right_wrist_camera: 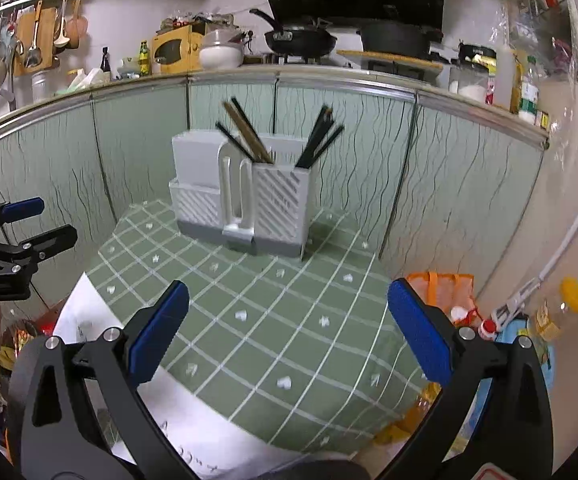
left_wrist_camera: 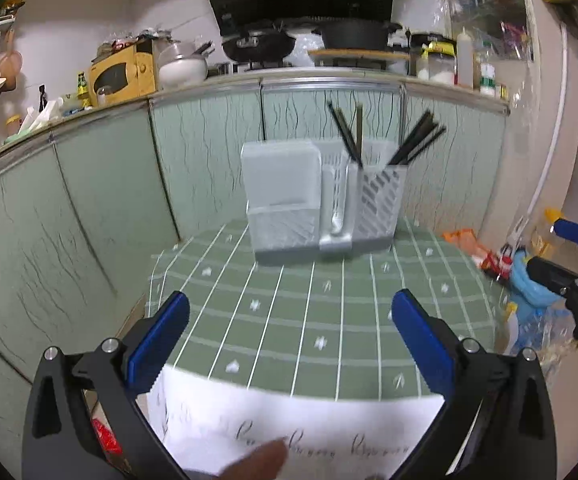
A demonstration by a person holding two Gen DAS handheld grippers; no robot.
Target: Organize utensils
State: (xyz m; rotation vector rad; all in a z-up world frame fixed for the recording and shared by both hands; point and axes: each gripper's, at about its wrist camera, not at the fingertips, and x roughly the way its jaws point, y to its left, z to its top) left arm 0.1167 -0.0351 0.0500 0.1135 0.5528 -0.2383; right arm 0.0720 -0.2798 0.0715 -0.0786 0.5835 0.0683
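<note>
1. Hovering over the near edge of the table (left_wrist_camera: 289,320), both grippers are empty: the left gripper (left_wrist_camera: 289,344) has its jaws spread wide with nothing between the blue pads, and the right gripper (right_wrist_camera: 289,340) is spread just as wide, also holding nothing.

2. At the far end of the green checked cloth stands the white rack (right_wrist_camera: 241,200), close against the cabinet doors (right_wrist_camera: 369,152). Chopsticks (right_wrist_camera: 245,132) already lean in its middle section, and a second dark bunch (right_wrist_camera: 319,140) stands in the right-hand compartment. The closed box part on the left shows no contents.

3. No loose utensil lies on the cloth in either view; only a sheet of paper (left_wrist_camera: 289,420) sits at the near edge, with a fingertip (left_wrist_camera: 257,460) showing below it in the left view.

4. Judging by this, the sorting looks at or near its end, or else between picks; which of the two cannot be told, since anything lying below the cameras is hidden.

5. If more remains, the next move calls for finding a loose piece, closing the pads across its shaft, and carrying it far across the cloth to drop it upright into a matching compartment.

6. Care would be needed not to knock the leaning sticks or shove the light rack against the doors.
</note>
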